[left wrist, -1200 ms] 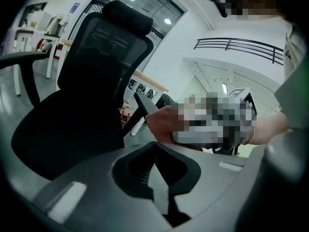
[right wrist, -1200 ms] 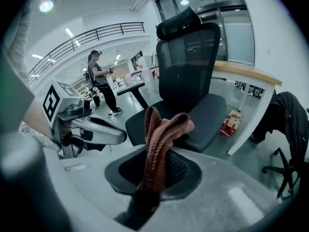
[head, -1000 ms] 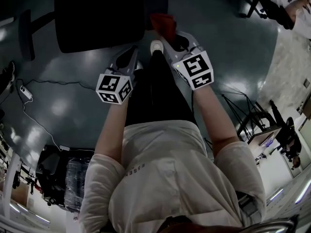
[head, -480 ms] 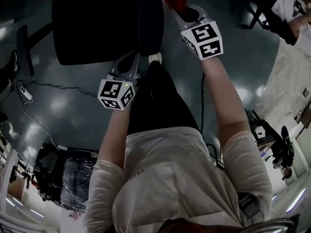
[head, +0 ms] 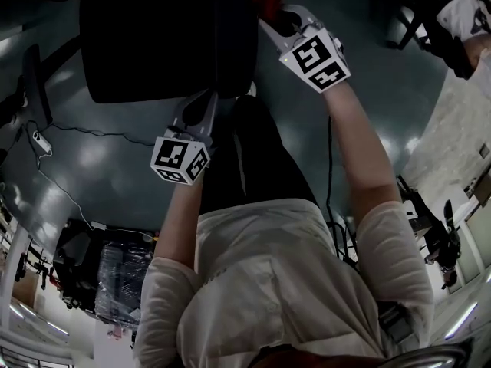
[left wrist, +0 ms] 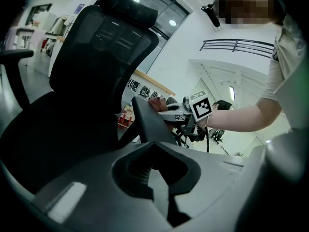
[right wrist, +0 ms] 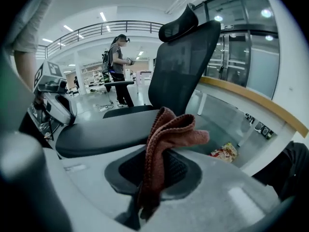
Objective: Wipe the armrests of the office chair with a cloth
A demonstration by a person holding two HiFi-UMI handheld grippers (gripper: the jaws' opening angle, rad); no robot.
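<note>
Red cloth [right wrist: 169, 134] in right gripper [right wrist: 143, 203], seemingly against chair armrest [left wrist: 150, 124].

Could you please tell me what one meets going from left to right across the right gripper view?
left gripper → person standing in the background → red cloth → colourful packet on the floor

Head view: steeply down over person's torso [head: 268, 282] onto office chair [head: 161, 37]; left gripper view: low, close beside armrest [left wrist: 149, 124], facing right gripper [left wrist: 161, 111]; right gripper view: past cloth [right wrist: 169, 129] twd backrest [right wrist: 188, 66]; all 3 share chair.
</note>
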